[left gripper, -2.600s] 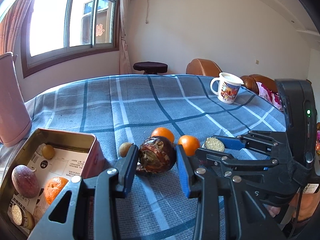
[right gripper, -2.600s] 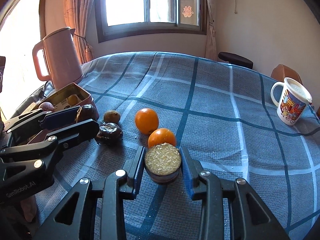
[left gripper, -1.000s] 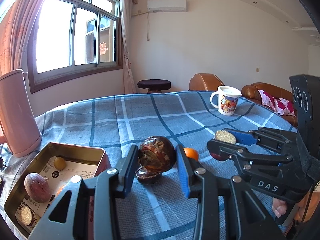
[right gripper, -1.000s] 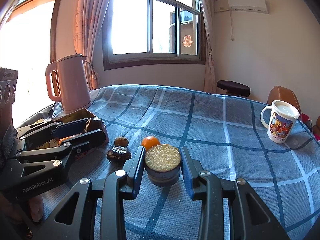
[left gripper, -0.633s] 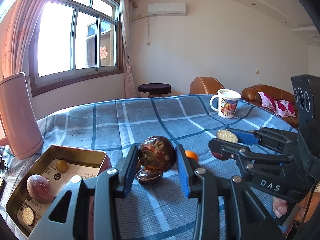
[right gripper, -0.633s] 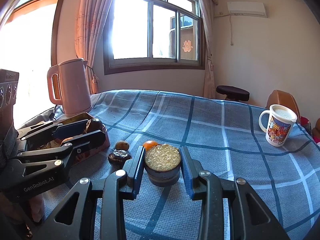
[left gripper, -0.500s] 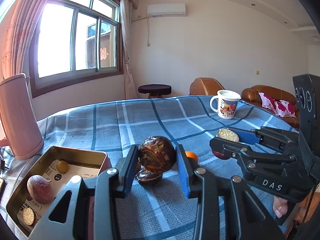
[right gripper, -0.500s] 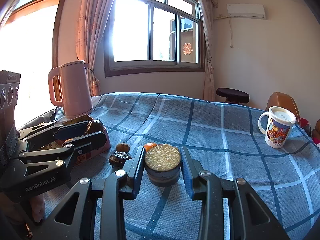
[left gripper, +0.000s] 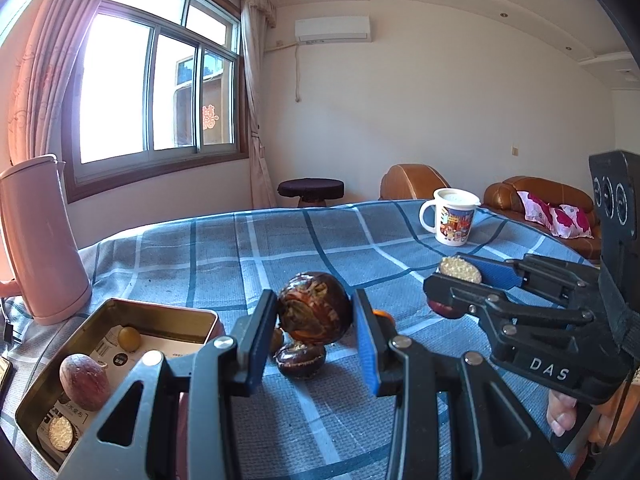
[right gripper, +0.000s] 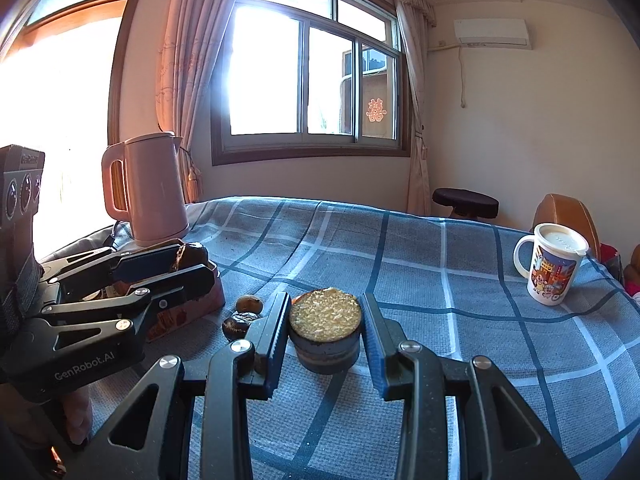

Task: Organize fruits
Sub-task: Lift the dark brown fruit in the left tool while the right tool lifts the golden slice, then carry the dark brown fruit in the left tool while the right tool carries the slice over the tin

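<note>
My left gripper (left gripper: 315, 316) is shut on a dark wrinkled passion fruit (left gripper: 315, 308), held above the table right of the metal tin (left gripper: 160, 312). The tin holds a purple fruit (left gripper: 84, 382), a small yellow fruit (left gripper: 129, 339) and a cut half (left gripper: 60, 433). My right gripper (right gripper: 325, 328) is shut on a cut passion fruit half (right gripper: 325, 334), seeds up, also lifted. On the cloth lie another dark fruit (left gripper: 300, 360), a small brown fruit (right gripper: 249, 304) and an orange (left gripper: 382, 316), mostly hidden.
A pink kettle (left gripper: 40, 236) stands behind the tin at the left. A printed mug (left gripper: 452, 220) stands far right on the blue checked tablecloth (left gripper: 280, 248). A stool and brown sofas are beyond the table.
Both grippers have risen with their fruits and the views have tilted up. The loose fruits on the cloth sit lower and partly hidden behind the fingers.
</note>
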Demonstrator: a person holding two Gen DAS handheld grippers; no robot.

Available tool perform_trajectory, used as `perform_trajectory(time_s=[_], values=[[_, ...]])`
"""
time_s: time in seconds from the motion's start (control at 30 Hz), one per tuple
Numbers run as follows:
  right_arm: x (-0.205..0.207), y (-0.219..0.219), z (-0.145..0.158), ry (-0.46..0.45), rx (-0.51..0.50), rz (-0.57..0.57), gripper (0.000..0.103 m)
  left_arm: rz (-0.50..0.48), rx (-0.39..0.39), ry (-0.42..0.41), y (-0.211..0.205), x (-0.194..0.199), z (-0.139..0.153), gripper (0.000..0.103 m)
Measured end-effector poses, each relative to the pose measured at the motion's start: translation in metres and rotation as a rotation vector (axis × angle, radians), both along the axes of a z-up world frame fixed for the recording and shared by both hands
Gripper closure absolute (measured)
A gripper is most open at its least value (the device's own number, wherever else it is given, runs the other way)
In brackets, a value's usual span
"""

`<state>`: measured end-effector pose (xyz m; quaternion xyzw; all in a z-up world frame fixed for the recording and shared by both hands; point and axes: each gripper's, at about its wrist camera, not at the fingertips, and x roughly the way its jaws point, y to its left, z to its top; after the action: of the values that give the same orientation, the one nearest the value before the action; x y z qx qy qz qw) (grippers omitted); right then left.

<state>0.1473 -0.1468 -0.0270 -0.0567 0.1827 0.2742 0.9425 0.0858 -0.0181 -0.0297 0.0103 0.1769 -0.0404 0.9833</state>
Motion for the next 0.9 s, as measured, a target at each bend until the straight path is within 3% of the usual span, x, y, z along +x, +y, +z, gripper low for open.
perform_trajectory(time_s=[0.9], values=[[-0.012,-0.010,0.005,-0.078,0.048,-0.011,0.066,0.007,0.009,-0.075,-0.001,-0.012,0.005,0.063]])
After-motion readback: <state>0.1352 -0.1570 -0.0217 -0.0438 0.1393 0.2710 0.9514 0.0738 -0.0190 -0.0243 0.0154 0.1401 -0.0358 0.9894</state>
